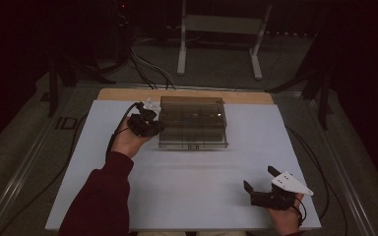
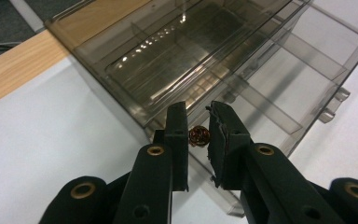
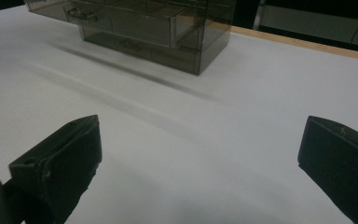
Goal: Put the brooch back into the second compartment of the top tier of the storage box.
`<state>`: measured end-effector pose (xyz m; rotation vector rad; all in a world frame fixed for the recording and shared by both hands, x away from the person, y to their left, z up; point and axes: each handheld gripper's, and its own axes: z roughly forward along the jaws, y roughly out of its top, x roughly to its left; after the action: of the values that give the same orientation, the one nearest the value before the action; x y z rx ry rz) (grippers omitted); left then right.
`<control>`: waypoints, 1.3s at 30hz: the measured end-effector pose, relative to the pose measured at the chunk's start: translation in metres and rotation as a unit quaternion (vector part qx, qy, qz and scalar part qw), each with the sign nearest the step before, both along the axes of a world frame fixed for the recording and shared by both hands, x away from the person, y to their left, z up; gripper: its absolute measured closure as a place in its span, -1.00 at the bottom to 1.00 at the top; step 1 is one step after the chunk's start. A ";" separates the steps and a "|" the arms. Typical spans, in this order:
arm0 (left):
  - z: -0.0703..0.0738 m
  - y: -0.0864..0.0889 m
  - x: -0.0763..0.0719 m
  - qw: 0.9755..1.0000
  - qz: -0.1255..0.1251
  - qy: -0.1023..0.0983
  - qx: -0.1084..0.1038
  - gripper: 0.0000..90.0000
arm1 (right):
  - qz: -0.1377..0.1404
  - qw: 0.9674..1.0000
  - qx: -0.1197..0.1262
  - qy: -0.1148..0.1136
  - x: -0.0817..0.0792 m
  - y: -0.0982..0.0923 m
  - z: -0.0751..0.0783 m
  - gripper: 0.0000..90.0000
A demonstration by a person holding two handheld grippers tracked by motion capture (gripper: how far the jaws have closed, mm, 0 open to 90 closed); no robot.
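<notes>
Overhead, white table point(image 1: 187, 196) (dim room)

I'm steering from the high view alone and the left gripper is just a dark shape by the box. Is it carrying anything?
Observer: Yes. The left gripper is shut on a small round reddish-brown piece, pinched between its pads.
Operator: Where is it relative to the box?
Observer: At the near wall of the smoky clear compartment box, whose dividers show through the plastic.
Operator: And the right gripper?
Observer: The right gripper is open with nothing between its jaws, over bare white table.
</notes>
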<state>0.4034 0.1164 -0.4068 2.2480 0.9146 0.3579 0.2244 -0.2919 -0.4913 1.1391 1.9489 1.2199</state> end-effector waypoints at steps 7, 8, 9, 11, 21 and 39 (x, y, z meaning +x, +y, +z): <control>0.001 -0.009 0.000 1.000 -0.010 0.001 -0.002 0.76 | 0.000 1.000 0.000 -0.001 0.000 0.000 0.000 -1.00; 0.001 -0.010 0.000 1.000 -0.010 0.001 -0.003 0.76 | 0.000 1.000 0.000 -0.001 0.000 0.000 0.000 -1.00; 0.002 -0.011 0.000 1.000 -0.011 0.001 -0.004 0.76 | 0.000 1.000 0.000 -0.001 0.000 0.000 0.000 -1.00; 0.002 -0.013 0.000 1.000 -0.013 0.001 -0.005 0.76 | 0.000 1.000 0.000 -0.001 0.000 0.000 0.000 -1.00; 0.001 -0.026 0.000 1.000 -0.023 -0.001 -0.008 0.76 | 0.000 1.000 0.000 0.000 0.000 0.000 0.000 -1.00; -0.001 -0.043 0.000 0.999 -0.041 0.002 -0.001 0.76 | 0.001 1.000 0.000 0.001 0.000 0.000 0.000 -1.00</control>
<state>0.4035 0.0733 -0.4082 2.2774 0.8208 0.3151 0.2246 -0.2920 -0.4913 1.1379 1.9524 1.2209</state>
